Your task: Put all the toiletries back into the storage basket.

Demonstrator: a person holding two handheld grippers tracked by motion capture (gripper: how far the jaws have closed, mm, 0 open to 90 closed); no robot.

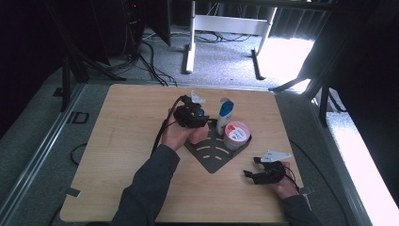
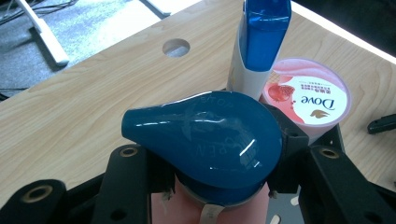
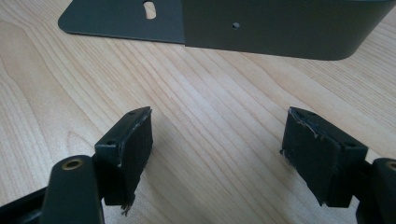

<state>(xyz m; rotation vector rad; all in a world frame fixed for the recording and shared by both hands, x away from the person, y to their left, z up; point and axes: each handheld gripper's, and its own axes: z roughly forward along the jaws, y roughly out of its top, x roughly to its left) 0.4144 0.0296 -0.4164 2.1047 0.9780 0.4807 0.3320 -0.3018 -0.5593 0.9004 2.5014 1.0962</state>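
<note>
Your left hand-held gripper [image 2: 210,186] stands clamped on a pink bottle with a dark blue cap [image 2: 205,135], upright over the near left part of the dark rack [image 1: 216,160] on the counter [image 1: 122,132]. A white bottle [image 2: 257,42] and a pink tub [image 2: 306,95] stand just beyond it, toward the rack's far corner. Your right hand-held gripper [image 3: 217,149] rests with jaws apart and empty on the wood, near the rack's right edge, farther from the bottles than the left.
</note>
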